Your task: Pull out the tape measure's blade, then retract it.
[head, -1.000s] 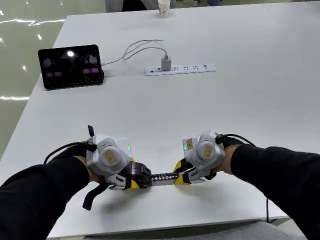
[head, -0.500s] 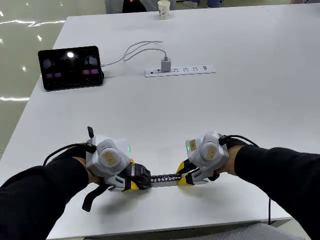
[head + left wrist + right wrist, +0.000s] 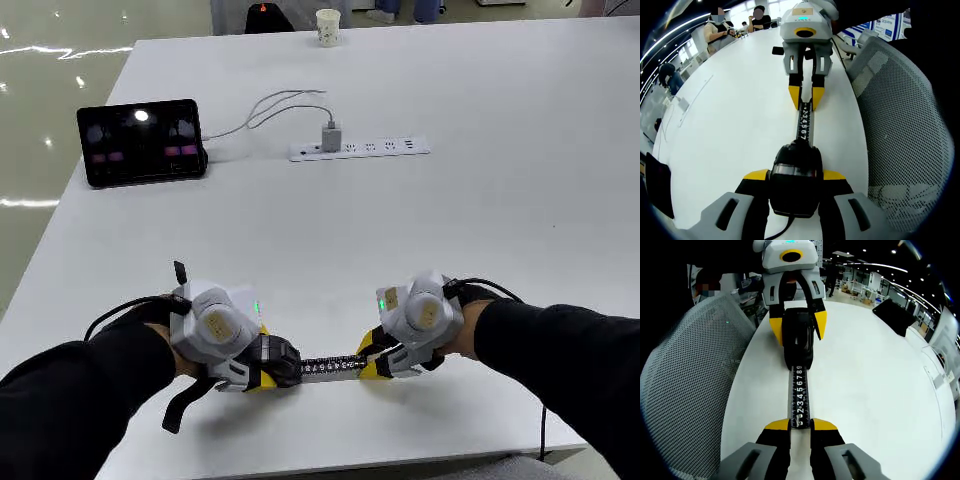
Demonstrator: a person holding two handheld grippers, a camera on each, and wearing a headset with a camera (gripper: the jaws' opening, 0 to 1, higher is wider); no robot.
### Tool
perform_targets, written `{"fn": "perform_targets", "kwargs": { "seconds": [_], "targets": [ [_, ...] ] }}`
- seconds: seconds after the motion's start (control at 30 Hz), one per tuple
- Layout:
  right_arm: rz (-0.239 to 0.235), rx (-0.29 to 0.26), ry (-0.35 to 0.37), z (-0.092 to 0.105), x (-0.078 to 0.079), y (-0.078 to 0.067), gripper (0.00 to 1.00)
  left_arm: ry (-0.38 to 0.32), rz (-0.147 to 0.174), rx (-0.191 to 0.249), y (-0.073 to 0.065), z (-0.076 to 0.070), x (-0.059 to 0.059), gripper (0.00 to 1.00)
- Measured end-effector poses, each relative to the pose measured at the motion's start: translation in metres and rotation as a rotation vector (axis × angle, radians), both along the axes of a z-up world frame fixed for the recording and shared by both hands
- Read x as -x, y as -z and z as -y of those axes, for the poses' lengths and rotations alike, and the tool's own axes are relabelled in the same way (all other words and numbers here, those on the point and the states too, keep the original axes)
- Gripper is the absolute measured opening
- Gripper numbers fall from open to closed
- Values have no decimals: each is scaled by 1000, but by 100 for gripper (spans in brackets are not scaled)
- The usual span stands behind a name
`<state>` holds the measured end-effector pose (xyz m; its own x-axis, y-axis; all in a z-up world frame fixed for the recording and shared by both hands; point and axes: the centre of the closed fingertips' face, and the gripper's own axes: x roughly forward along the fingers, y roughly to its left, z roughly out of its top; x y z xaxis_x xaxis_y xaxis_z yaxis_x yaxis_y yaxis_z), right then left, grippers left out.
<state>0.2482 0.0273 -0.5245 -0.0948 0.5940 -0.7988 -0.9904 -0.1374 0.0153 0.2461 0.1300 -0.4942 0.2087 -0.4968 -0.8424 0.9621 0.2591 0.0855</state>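
We are watching the left gripper (image 3: pixel 262 368) clamping the tape measure (image 3: pixel 280 360) at 6 o'clock on the table (image 3: pixel 400 220). At its 3 o'clock the right gripper (image 3: pixel 368 367) is pinching the blade (image 3: pixel 330 366) (jaws tight on its tip), forearms angling inward.

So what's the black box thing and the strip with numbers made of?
The tape measure case looks like black plastic or rubber, slightly glossy from its soft highlights. The blade seems thin painted metal: flat, stiff, printed numbers.
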Motion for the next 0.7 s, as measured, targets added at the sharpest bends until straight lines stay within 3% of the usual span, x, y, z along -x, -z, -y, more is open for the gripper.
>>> {"fn": "perform_targets", "kwargs": {
  "seconds": [0.7],
  "targets": [
    [-7,8,14,19,-5,-1,11,-8,1,6,0,1,0,32]
  ]
}}
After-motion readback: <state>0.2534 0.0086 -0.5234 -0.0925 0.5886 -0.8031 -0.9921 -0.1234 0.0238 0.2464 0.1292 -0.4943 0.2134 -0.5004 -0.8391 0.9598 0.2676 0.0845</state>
